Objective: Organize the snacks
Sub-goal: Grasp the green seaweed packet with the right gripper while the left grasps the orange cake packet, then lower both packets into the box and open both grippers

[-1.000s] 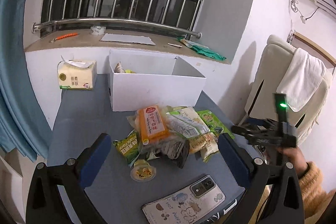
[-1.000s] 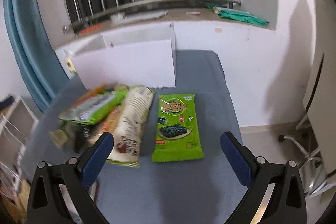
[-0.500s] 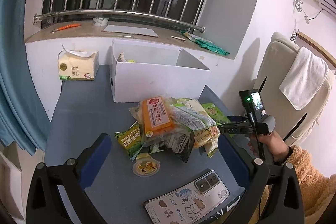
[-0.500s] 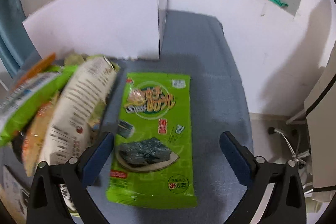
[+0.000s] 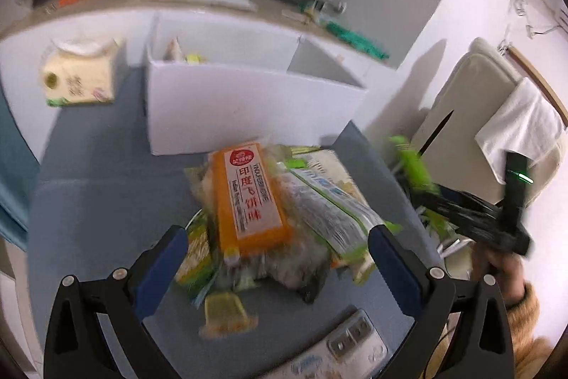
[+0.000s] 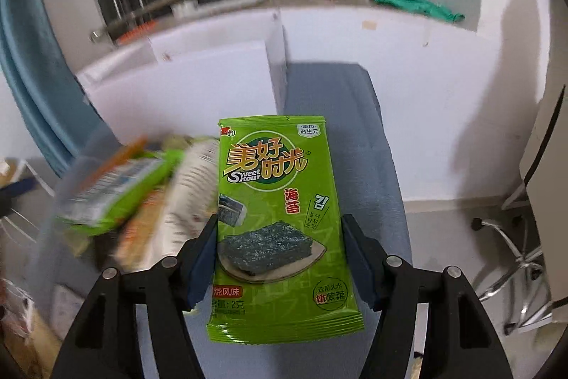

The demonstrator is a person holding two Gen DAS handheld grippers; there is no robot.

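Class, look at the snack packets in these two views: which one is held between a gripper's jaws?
The green seaweed packet, lifted between the right gripper jaws; the other packets lie heaped on the table.

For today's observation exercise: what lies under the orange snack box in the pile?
The orange snack box rests on several crumpled packets: a green-yellow one at its left, a green-white one at its right. What lies directly beneath is covered and blurred.
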